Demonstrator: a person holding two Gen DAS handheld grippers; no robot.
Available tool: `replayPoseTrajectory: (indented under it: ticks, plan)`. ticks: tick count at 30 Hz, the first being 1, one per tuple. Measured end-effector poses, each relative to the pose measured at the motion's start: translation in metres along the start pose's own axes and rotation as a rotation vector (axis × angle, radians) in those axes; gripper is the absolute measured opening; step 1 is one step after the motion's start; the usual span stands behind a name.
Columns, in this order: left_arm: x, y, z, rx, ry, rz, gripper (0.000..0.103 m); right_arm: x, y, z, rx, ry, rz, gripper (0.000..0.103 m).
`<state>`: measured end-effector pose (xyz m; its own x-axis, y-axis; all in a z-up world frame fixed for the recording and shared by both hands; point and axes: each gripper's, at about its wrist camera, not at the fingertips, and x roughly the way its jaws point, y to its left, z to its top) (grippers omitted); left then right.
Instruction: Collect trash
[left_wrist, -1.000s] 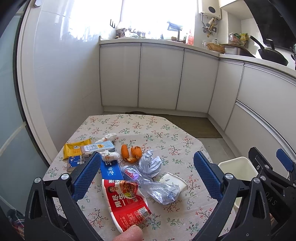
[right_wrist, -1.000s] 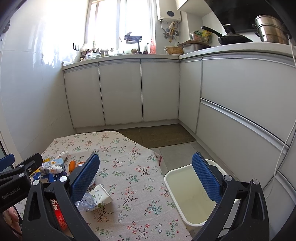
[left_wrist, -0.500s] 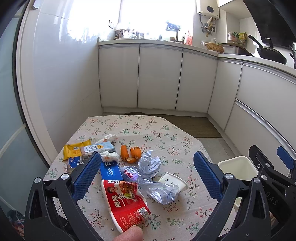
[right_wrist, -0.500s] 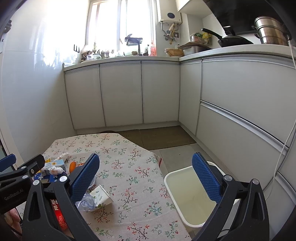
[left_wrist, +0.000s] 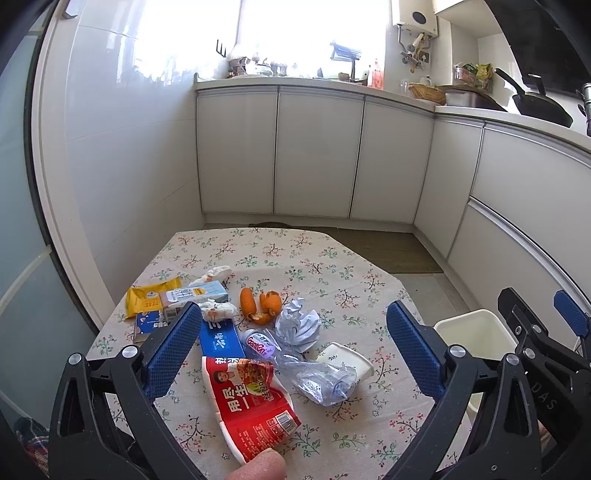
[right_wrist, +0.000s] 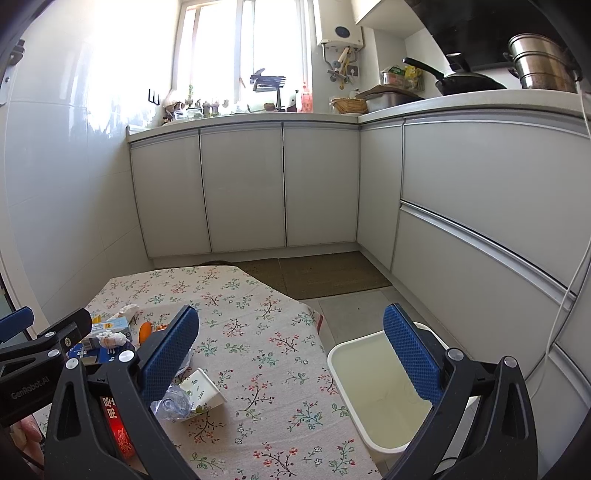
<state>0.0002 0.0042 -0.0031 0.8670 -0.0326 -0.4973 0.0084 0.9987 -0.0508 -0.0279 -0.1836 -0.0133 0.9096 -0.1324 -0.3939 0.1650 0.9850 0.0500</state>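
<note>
Hovering above the near edge of a small table (left_wrist: 325, 251) covered in a floral cloth, the left gripper (left_wrist: 295, 350) was spread wide and held nothing, and the right gripper (right_wrist: 291, 354), just off the table's right edge, was likewise wide apart and empty. The trash sat in a loose heap toward the table's near-left part: a red snack wrapper (left_wrist: 251, 402) closest to the near edge, a crushed clear plastic bottle (left_wrist: 317, 376) overlapping a tipped white paper cup (left_wrist: 347, 360), a crumpled foil ball (left_wrist: 297, 325), orange peel (left_wrist: 258, 302), a blue carton (left_wrist: 219, 339), a yellow packet (left_wrist: 149, 301) by the left edge, and some tissues (left_wrist: 218, 310). A white bin (right_wrist: 376, 391) stood on the floor close beside the table's right edge, and it looked empty, so collecting had probably not begun. The pieces overlapped, so a grab at the bottle could likely drag the cup or wrapper along and drop one on the floor short of the bin. The thin wrapper lay flat and might slip from the pads. The cup on its side could roll toward the right edge if nudged. A fingertip (left_wrist: 258, 467) showed at the bottom of the left view, near the wrapper.
</note>
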Motion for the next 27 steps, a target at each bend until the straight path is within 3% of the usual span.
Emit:
replayPoseTrajectory:
  ticks: [27]
  plan:
    - [0.011,0.006,-0.005,-0.015,0.056,0.016,0.096,0.008,0.002,-0.003,-0.006,0.049,0.006,0.097]
